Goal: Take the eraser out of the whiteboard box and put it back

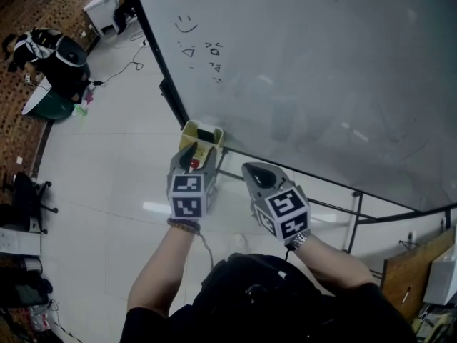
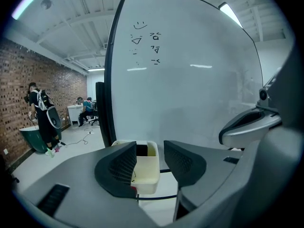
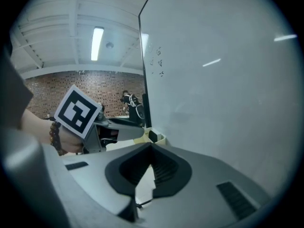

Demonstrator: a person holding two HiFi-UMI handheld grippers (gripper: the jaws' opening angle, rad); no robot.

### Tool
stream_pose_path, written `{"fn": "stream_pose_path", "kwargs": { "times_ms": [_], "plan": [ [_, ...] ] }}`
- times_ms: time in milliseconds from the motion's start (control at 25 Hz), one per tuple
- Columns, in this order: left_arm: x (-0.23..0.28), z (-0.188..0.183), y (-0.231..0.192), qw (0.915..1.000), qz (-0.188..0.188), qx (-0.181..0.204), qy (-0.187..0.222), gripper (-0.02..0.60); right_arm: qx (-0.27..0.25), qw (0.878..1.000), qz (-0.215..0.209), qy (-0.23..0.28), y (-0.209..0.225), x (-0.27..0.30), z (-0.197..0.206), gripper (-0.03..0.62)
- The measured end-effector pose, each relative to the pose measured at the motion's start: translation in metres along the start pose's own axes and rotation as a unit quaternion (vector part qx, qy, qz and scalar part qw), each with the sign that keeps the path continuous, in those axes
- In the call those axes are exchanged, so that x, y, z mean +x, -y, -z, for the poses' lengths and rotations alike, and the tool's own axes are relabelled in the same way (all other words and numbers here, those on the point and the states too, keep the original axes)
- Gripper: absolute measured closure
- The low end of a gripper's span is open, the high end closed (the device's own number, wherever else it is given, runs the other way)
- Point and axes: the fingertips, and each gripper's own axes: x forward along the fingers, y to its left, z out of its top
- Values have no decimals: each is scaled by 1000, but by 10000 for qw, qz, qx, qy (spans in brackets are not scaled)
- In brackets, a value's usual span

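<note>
Eraser (image 2: pixel 141 149) sits inside the small cream box (image 2: pixel 147 175) that hangs at the lower left corner of the whiteboard (image 1: pixel 307 70). We see only its dark top, at the back of the box's open mouth, close to the board. From the head view that dark top is a short bar whose longer side runs along the board's lower edge. How deep it reaches into the box is hidden by the box wall, so we cannot tell whether its long axis stands up or lies flat.

Our left tongs (image 2: pixel 150 152) are released. The two ribbed pads stand apart with nothing pressed between them. The box shows through the gap, and the left pad overlaps its near wall in the picture. In the head view these tongs point at the box from just in front of it. We cannot tell whether they touch it.

Our right tongs (image 3: pixel 151 148) are clenched, tips meeting, with nothing caught in them. They hang beside the left tongs, farther along the board, and point at the same corner.

A smiley and a few scribbles (image 1: pixel 187 26) mark the board above the box. Pale floor (image 1: pixel 107 163) lies below.
</note>
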Motion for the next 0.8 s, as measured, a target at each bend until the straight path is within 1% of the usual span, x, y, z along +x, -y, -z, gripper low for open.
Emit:
{"fn": "stream_pose_path", "kwargs": {
  "times_ms": [80, 200, 240, 280, 400, 480, 800],
  "plan": [
    [9, 2, -4, 10000, -9, 26, -67, 371, 34, 10000, 42, -30, 4, 5, 1, 574],
    [21, 3, -8, 9999, -21, 55, -139, 371, 69, 9999, 89, -58, 9, 11, 3, 574],
    [25, 4, -10, 9998, -21, 60, -165, 345, 79, 9999, 104, -66, 10, 13, 3, 574],
    [28, 4, -11, 9998, -22, 66, -192, 337, 86, 9999, 120, -74, 11, 14, 3, 574],
    [37, 5, -15, 9996, -32, 98, -250, 337, 112, 9997, 173, -87, 15, 19, 3, 574],
    [43, 6, -18, 9995, -37, 114, -292, 299, 132, 9997, 206, -91, 18, 21, 3, 574],
    [64, 10, -23, 9988, 13, 146, -469, 299, 225, 9992, 316, -116, 31, 28, 5, 574]
  ]
}}
